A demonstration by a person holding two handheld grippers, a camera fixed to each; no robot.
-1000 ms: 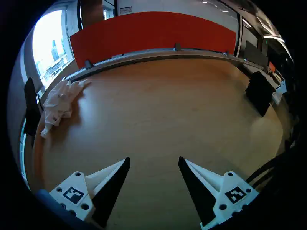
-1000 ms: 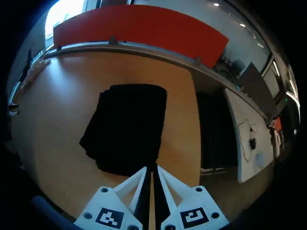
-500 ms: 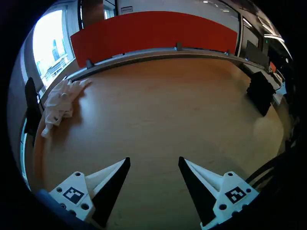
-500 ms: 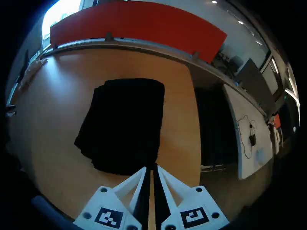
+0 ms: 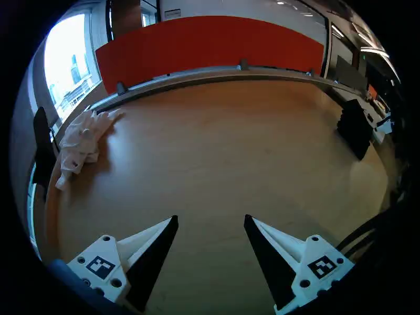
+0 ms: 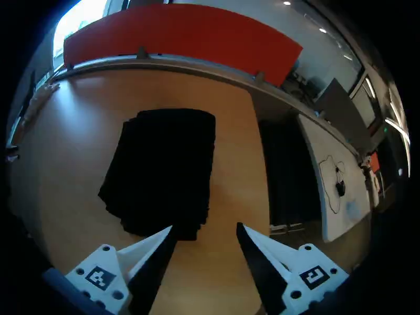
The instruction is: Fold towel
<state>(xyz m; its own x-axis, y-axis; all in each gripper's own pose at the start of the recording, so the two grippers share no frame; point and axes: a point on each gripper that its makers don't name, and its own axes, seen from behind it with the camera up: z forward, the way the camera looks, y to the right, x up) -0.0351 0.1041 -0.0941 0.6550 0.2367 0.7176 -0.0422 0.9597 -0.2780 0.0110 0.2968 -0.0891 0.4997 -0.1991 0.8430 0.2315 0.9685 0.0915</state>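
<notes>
Wooden table (image 6: 68, 157) holds the black towel (image 6: 163, 168) folded near its right edge; the right gripper (image 6: 205, 227), shut a moment ago, now gapes wide just short of it, fold seemingly done, left gripper (image 5: 211, 216) wide too.

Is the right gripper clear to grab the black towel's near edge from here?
Probably yes. The right gripper is open and sits right at the near edge of the black towel, which lies flat on the table with nothing in between.
</notes>
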